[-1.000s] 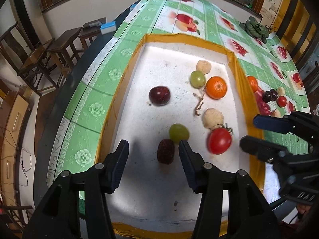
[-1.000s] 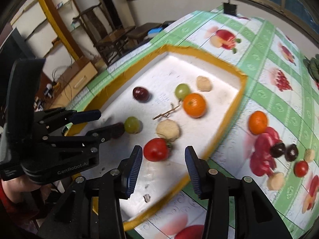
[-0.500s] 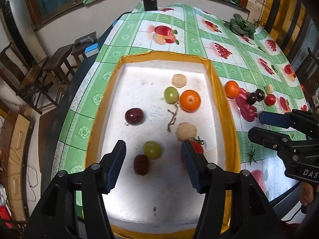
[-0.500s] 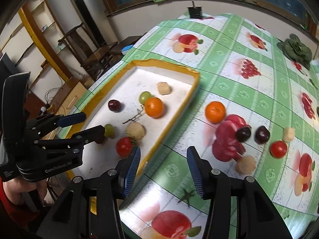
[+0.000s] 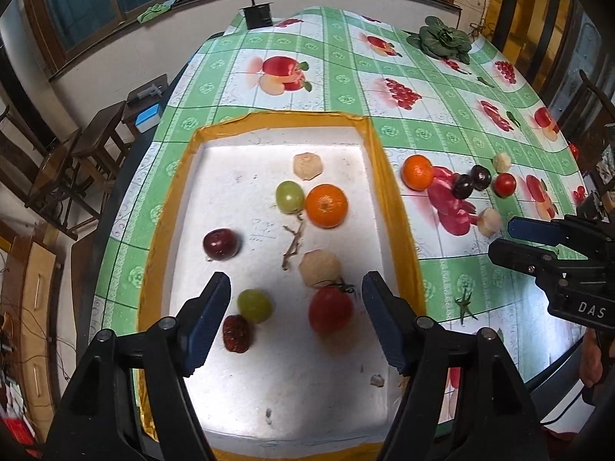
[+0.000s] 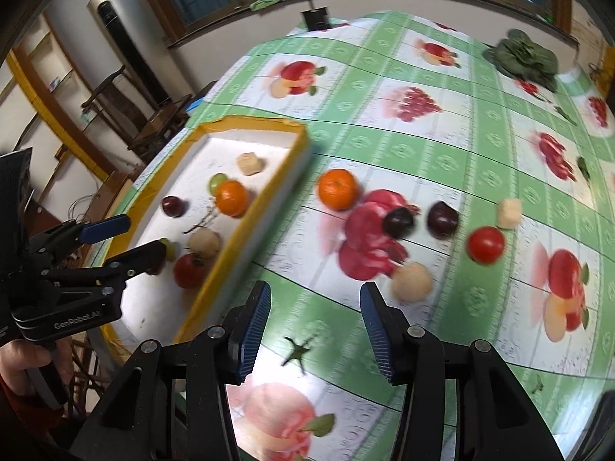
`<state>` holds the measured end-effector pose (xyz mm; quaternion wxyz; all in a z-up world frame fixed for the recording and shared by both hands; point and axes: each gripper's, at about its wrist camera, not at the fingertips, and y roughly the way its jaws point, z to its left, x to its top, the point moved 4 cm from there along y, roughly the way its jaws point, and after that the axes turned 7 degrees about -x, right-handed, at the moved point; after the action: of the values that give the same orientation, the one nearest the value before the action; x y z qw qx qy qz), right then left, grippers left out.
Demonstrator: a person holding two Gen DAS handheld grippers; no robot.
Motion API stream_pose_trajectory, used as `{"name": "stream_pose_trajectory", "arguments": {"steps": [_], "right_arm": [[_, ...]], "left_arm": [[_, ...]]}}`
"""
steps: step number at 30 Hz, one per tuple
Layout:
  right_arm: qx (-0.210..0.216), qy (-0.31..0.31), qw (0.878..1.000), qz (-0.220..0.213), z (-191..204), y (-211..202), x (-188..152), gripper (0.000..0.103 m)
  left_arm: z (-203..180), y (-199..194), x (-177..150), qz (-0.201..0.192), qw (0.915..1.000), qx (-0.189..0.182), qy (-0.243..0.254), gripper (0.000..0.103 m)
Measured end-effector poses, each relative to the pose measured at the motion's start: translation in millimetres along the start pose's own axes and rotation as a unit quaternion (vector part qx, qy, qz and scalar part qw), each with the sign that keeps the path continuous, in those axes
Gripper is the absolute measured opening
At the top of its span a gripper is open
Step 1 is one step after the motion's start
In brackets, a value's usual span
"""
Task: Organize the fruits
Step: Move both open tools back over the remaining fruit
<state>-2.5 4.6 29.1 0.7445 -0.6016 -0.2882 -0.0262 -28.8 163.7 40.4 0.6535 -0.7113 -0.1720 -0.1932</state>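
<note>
Left wrist view: left gripper [image 5: 296,313] hung over the near end of the white tray [image 5: 378,176] with yellow rim, jaws opening, nothing clamped between them. Seen between the fingers: a green grape [image 5: 254,305], a dark red berry [image 5: 236,333] touching it, and a red tomato [image 5: 330,309]. Farther in the tray: a pale peeled fruit [image 5: 319,269] just behind the tomato, a twig [image 5: 293,244], a dark plum [image 5: 220,244], a second green grape [image 5: 289,196] beside an orange [image 5: 326,205], another pale fruit [image 5: 307,166]. Right wrist view, blurred: right gripper [image 6: 313,328] was over the green fruit-print tablecloth [image 6: 442,123] right of the tray, jaws apart and empty. On the cloth ahead lay an orange [image 6: 338,189], two dark plums [image 6: 399,223] [image 6: 442,219], a red tomato [image 6: 485,244], and two pale fruits [image 6: 412,287] [image 6: 509,213], all outside the tray.
</note>
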Motion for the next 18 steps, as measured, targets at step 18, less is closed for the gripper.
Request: {"name": "stream_pose_trajectory", "arguments": {"steps": [18], "right_arm": [[-0.046,0.069,0.997,-0.005,-71.3,-13.4,-12.4,0.05]], "left_arm": [[-65.8,18.1,31.2,0.007,0.9968,-0.071,0.036,0.071]]}}
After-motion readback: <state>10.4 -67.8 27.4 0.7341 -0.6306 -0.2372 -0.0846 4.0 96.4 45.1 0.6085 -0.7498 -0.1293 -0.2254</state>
